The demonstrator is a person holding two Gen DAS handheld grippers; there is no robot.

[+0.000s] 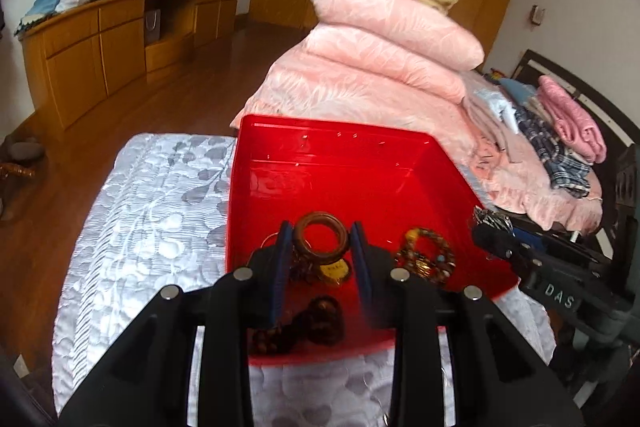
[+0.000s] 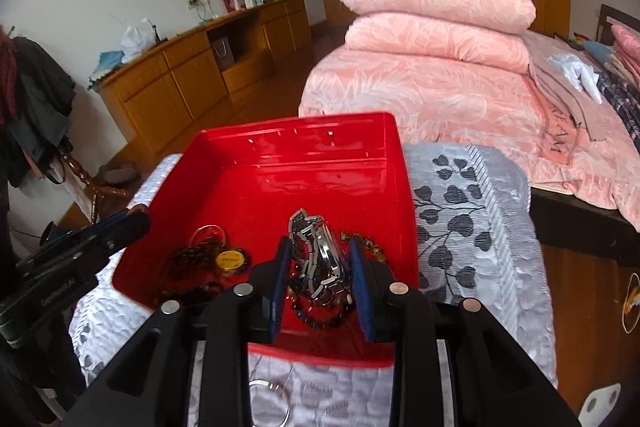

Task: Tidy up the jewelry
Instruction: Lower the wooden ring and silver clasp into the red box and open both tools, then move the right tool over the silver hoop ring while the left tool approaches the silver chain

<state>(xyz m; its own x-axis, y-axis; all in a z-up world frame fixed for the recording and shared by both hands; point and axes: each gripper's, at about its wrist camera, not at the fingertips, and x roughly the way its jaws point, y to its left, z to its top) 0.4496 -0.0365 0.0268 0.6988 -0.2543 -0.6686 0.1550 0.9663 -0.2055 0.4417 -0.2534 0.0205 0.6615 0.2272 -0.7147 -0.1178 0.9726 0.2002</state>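
Observation:
A red plastic bin (image 1: 340,155) sits on a silver quilted surface (image 1: 152,211); it also shows in the right wrist view (image 2: 304,155). My left gripper (image 1: 320,243) is shut on a brown wooden bangle (image 1: 320,237) above the bin. Below it lie beaded bracelets (image 1: 426,255), a yellow round tag (image 1: 332,271) and dark wooden beads (image 1: 324,319). My right gripper (image 2: 320,259) is shut on a silver metal watch band (image 2: 320,251) over the bin's near right corner. A thin silver ring (image 2: 268,387) lies on the quilt in front of the bin.
A bed with stacked pink quilts (image 1: 384,39) stands behind the bin. Folded clothes (image 1: 560,131) lie on the bed at right. A wooden sideboard (image 1: 104,43) lines the far left wall. The right gripper shows in the left view at right (image 1: 496,227).

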